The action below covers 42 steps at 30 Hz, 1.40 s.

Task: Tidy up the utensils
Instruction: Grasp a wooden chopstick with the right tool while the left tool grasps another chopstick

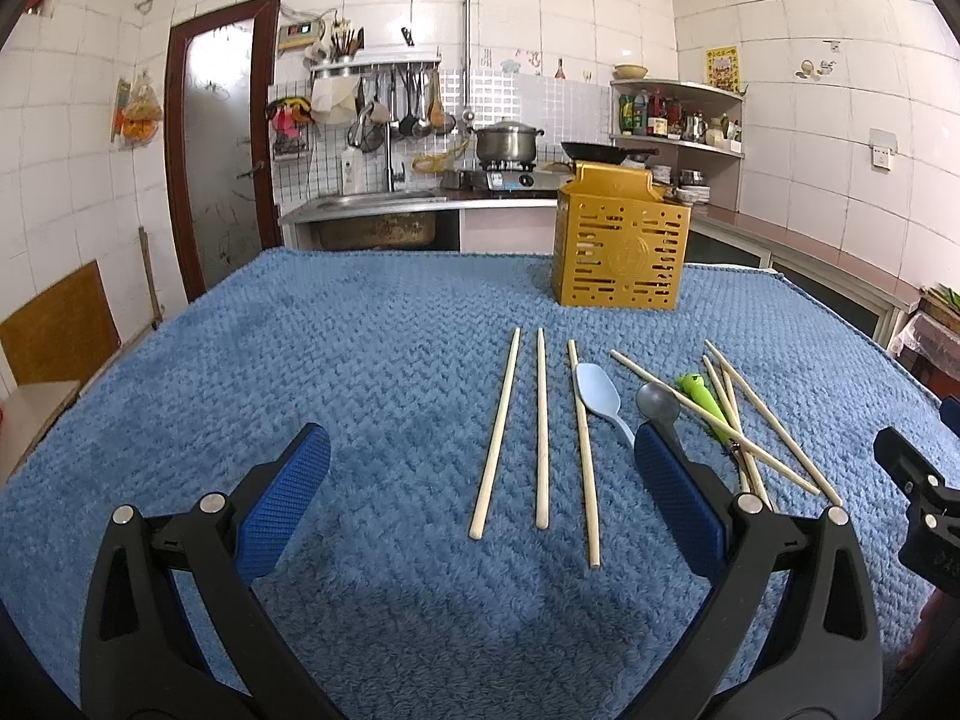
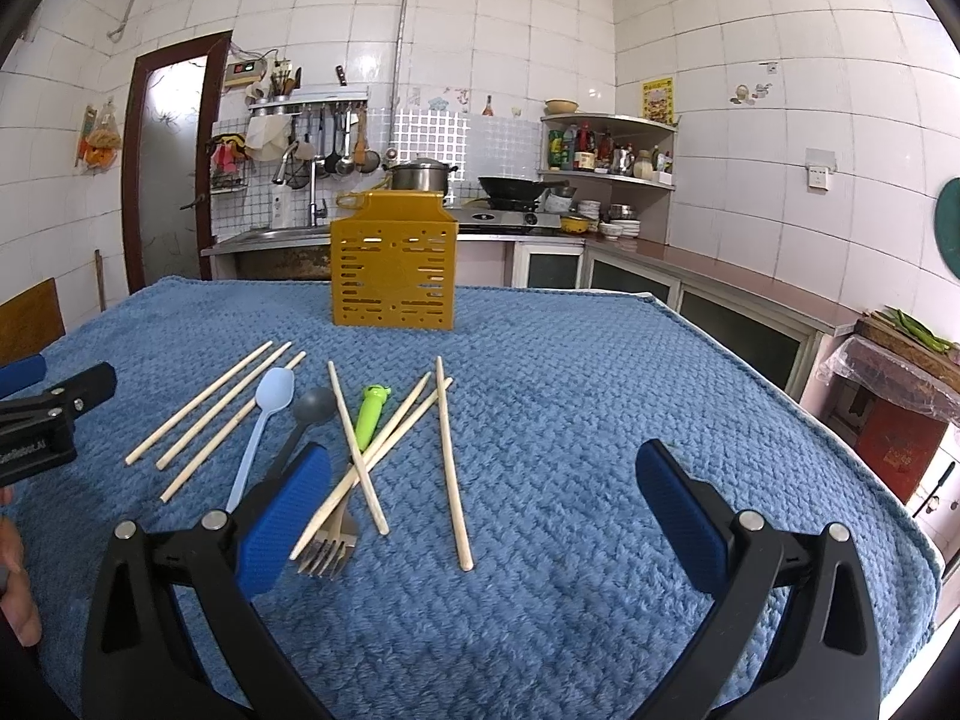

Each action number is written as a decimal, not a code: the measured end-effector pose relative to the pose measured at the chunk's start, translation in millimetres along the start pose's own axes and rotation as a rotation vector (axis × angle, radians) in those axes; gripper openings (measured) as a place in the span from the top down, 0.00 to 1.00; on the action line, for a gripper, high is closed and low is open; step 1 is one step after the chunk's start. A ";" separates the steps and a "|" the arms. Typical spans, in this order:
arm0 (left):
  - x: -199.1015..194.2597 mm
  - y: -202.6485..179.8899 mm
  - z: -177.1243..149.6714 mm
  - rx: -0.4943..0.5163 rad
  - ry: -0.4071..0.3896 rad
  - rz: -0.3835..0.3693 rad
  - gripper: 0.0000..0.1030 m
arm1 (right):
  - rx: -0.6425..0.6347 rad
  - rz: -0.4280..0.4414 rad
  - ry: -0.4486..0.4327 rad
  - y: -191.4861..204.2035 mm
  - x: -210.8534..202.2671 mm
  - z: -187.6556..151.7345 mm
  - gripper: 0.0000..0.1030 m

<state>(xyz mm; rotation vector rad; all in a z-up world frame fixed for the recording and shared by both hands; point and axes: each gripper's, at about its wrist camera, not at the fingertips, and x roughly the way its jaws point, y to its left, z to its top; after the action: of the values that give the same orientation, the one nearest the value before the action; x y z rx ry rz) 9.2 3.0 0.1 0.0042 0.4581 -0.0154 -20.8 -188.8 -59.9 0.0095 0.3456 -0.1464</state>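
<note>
Here the chopsticks lie ahead between the spread left gripper; the right gripper, likewise spread, hovers seemingly just beside the fork.

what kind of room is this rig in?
Most likely a lived-in home kitchen. Behind the blue towel-covered table there is a sink, a steel pot on a gas stove, and ladles hanging on a rail against white tiled walls. Both grippers are open, holding nothing.

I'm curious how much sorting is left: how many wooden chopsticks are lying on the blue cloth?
7 chopsticks. Three lie side by side left of the blue spoon; three cross over the green-handled fork; one lies just right of them. None seems hidden.
</note>
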 end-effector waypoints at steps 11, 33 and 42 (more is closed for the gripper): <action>20.5 -5.8 21.7 0.044 0.073 -0.044 0.05 | 0.024 -0.002 0.074 -3.8 30.8 31.9 0.04; 164.7 6.5 50.9 0.075 0.350 -0.101 0.05 | -0.031 -0.004 0.387 6.2 181.5 41.6 0.04; 188.9 8.5 54.0 0.036 0.431 -0.160 0.30 | -0.044 0.012 0.457 10.3 201.0 39.1 0.27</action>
<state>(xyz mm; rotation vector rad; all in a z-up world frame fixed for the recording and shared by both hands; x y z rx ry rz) 202.6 8.5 -35.0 0.0058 0.8883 -0.1826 180.9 -208.4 -91.3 0.0018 0.8052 -0.1234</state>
